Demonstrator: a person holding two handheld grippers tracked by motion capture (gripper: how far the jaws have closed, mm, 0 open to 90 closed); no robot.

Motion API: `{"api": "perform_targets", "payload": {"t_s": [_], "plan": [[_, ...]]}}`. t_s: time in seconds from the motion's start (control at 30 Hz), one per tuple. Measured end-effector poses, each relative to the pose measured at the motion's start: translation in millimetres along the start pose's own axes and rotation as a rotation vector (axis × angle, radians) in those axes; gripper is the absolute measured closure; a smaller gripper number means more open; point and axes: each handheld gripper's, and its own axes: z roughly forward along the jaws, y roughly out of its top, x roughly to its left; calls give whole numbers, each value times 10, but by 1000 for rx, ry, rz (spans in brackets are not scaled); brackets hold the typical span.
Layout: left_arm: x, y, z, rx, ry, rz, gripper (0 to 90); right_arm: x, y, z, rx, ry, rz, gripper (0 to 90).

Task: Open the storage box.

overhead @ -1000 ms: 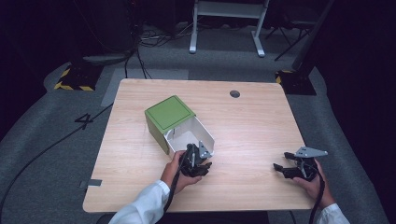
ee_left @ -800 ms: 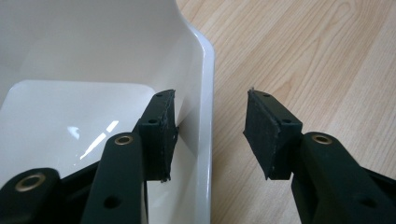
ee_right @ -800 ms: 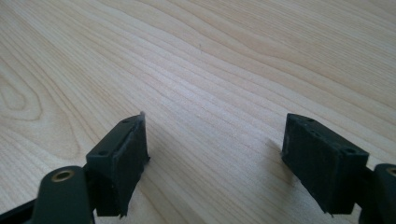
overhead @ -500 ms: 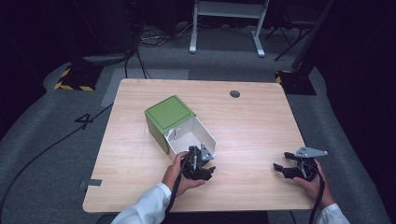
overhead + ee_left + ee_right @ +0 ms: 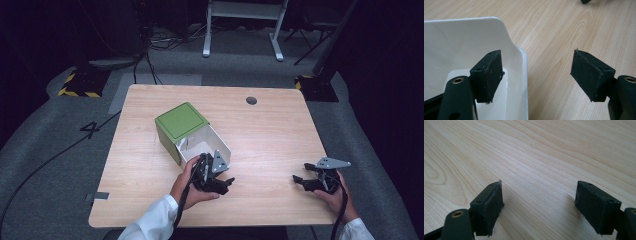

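High view: left gripper [image 5: 216, 181] spread wide, astride the rim of the white bin [image 5: 223, 146] beside its green lid [image 5: 181, 119], mid-tabletop [image 5: 280, 130]; right gripper [image 5: 306, 181] equally wide, empty, well apart.

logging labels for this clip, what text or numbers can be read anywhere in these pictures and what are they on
"4" – a large dark numeral marked on the grey floor, left of the light wooden table in the high view.
The green-lidded white plastic box: no readable text or label on it.
The black left gripper and black right gripper: no readable markings on them or on their fingers.
The yellow-and-black hazard stripes on the floor are a pattern, not text.
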Motion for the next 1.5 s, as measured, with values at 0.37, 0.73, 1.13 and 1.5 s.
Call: {"api": "perform_targets", "payload": {"t_s": [0.37,0.73,1.13,1.5], "plan": [[140,-7,-277,-51,-12,45,229,0,0,0,0,0,0,224],[264,-124,-511,-52,45,57,177,-1,0,1,0,2,1,224],[369,-319,-816,-56,104,66,170,-1,0,1,0,1,1,224],[476,-584,-919,-21,146,48,170,-1,0,1,0,1,1,224]]}}
